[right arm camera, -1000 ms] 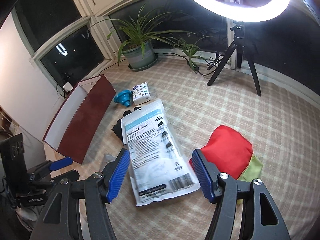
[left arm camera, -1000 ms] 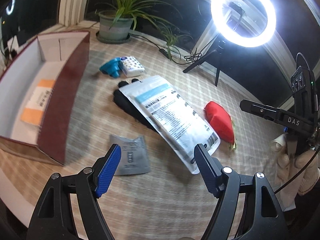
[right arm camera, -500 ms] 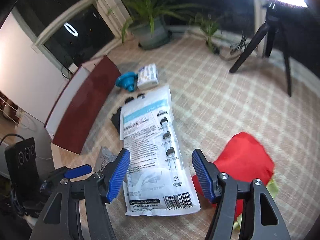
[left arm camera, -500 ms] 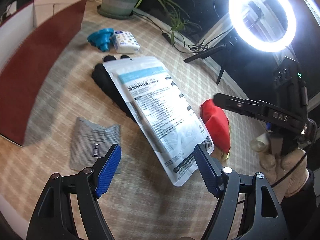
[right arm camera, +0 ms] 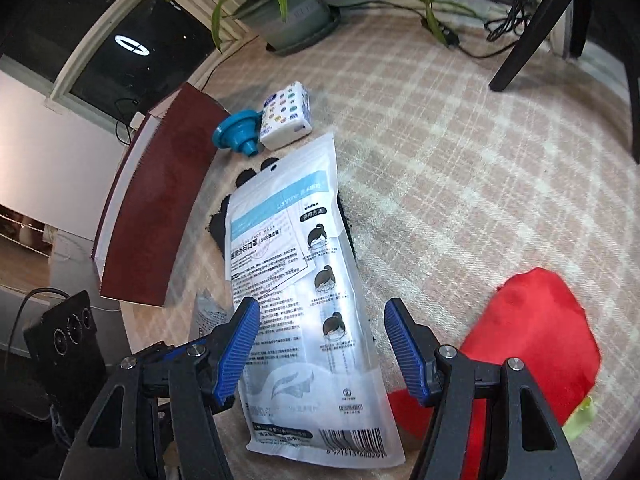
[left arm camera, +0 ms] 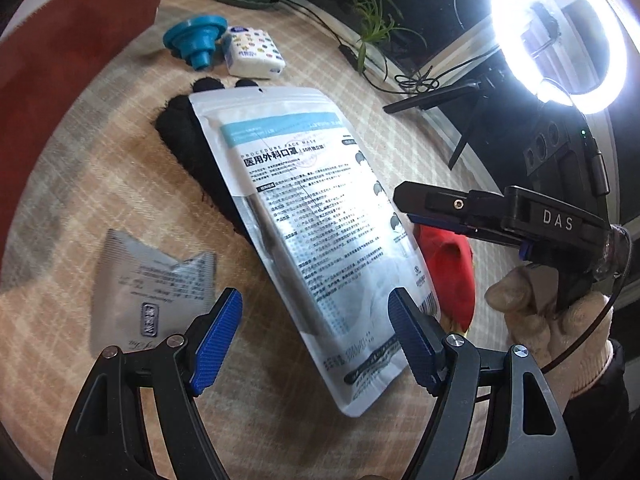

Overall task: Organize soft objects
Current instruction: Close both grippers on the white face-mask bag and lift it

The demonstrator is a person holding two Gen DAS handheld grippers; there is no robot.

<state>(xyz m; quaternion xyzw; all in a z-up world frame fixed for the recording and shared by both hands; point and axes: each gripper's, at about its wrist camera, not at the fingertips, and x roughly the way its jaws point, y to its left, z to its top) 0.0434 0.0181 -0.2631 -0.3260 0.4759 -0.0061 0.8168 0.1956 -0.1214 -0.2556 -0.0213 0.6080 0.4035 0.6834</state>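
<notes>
Left wrist view: the left tool (left arm camera: 314,330) is seen with its blue fingers spread wide and nothing clamped between them, above the near end of a white mask pouch (left arm camera: 316,216). The pouch is laid flat on the checked cloth of the counter (left arm camera: 100,176), partly covering a black fuzzy item (left arm camera: 188,140) whose edge is left showing along the pouch's left side. A grey foil sachet (left arm camera: 148,280) is found just left of the pouch's near half, apart from it. A red fabric piece (left arm camera: 452,268) is lodged against the pouch's right edge. Farther back, a teal funnel-shaped object (left arm camera: 198,42) and a white tissue pack with coloured dots (left arm camera: 254,50) are set side by side, touching or nearly so. The right tool (left arm camera: 404,196) is held in a gloved hand (left arm camera: 548,320) at the right, above the red fabric. A lit ring lamp (left arm camera: 560,32) is seen beyond.

Right wrist view: the right tool (right arm camera: 320,344) is likewise unclenched, its fingers parted on either side of the pouch's (right arm camera: 304,300) lower half without pressing it. The red fabric (right arm camera: 532,340) is seen to the right, with a yellow-green piece (right arm camera: 582,420) peeking out beneath. A dark red box (right arm camera: 160,208) is placed at the left, and a potted plant (right arm camera: 292,12) at the back.
</notes>
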